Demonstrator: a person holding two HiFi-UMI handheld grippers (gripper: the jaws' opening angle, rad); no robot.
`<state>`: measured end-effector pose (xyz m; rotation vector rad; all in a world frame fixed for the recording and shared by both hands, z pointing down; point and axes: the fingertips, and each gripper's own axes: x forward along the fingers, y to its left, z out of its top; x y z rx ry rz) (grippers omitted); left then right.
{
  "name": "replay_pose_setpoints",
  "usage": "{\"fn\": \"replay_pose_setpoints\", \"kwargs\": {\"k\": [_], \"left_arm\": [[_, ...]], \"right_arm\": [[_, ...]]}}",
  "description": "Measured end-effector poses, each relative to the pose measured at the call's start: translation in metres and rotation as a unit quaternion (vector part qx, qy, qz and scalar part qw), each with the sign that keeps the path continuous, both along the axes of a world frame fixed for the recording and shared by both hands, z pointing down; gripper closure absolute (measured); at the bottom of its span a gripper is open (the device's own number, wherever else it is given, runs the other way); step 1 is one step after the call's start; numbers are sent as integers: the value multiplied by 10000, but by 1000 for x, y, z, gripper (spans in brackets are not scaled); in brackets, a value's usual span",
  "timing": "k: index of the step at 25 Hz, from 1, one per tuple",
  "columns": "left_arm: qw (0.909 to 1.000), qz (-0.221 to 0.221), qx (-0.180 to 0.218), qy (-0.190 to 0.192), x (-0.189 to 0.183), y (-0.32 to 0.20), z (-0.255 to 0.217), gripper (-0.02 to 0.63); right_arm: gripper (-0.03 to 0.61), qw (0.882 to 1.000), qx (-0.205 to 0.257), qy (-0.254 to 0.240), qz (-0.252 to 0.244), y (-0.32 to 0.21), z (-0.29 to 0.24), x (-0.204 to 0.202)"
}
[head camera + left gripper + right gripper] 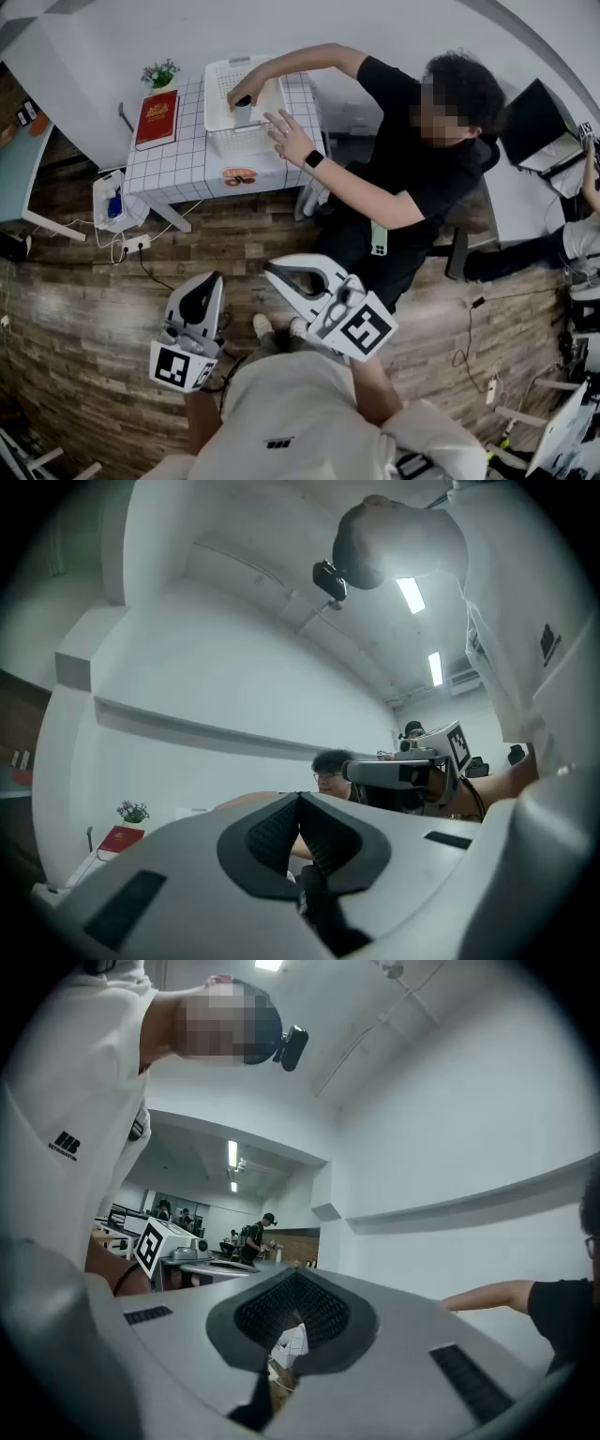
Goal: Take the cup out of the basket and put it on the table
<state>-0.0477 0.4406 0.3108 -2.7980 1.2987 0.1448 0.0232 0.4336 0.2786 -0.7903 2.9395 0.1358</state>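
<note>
Wht basket (240, 142), red book (157, 119)

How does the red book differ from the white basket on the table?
The red book lies flat and closed; the white basket, to its right, is an open box. Nobody touches the book; a person's hand reaches into the basket. Both rest on the checked table.

One cup (242, 114) — one basket (217, 105), one book (157, 118)
</note>
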Motion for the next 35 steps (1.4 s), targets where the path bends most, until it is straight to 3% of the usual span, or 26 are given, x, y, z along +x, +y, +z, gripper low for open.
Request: {"fn": "replay_pose_setpoints", "kwargs": {"k": [9, 17, 21, 26, 35], "left_arm": [[9998, -60, -127, -165, 43, 39, 0, 603], [9995, -171, 47, -242, 63, 59, -10, 603], [9992, -293, 67, -269, 67, 64, -13, 603], [9990, -313, 11, -304, 67, 58, -10, 603], [9995, -156, -18, -285, 54, 21, -3, 603]], "right_arm": [[568, 9998, 9, -182, -125, 34, 1, 37], [566, 9964, -62, -735, -423, 59, -13, 58], [566, 9992, 80, -369, -103, 56, -2, 60], [566, 9988, -47, -395, -299, 57, 6, 57], [568, 9997, -131, -153, -163, 21, 20, 44]]}}
